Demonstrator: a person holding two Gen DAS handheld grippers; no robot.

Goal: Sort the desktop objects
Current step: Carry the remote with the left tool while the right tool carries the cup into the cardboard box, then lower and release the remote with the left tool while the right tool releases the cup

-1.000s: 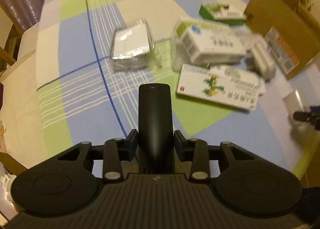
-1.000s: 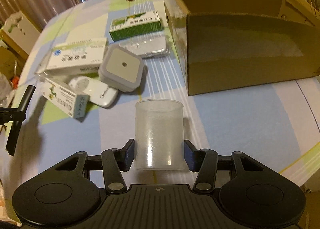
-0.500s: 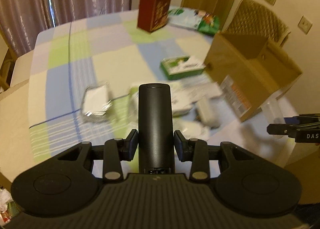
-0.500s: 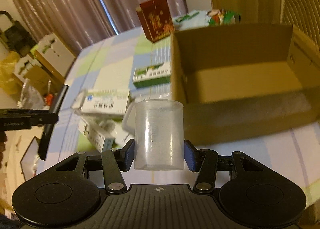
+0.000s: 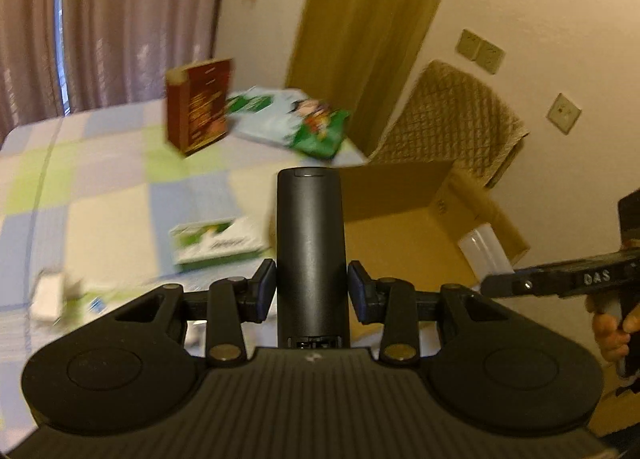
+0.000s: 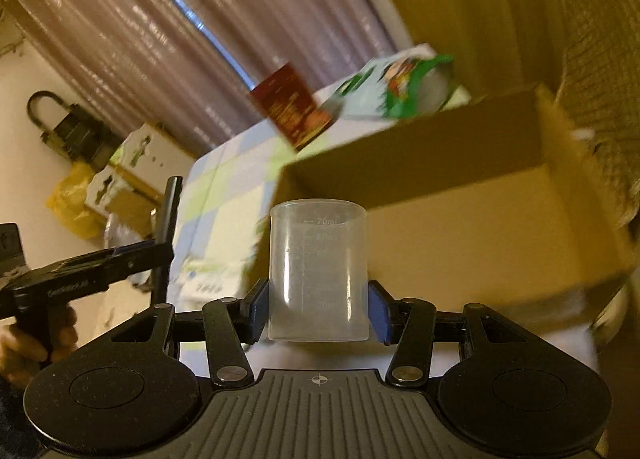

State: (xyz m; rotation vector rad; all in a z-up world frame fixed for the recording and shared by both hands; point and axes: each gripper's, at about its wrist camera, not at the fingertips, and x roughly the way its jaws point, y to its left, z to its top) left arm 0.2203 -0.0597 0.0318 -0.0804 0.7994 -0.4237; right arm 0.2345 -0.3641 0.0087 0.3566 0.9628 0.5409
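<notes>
A: Any writing?
B: "70ml" on the clear measuring cup [image 6: 318, 273], clamped in the right gripper [image 6: 318, 309] above the cardboard box [image 6: 480, 235].
A: Left?
B: Left gripper [image 5: 311, 291] pinches a black remote [image 5: 310, 255], raised over the table [image 5: 100, 187].

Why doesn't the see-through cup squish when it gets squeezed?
The measuring cup probably is stiff plastic: its walls look straight between the right gripper jaws. Being thin and empty, it's likely light. Its smooth sides might slip.
</notes>
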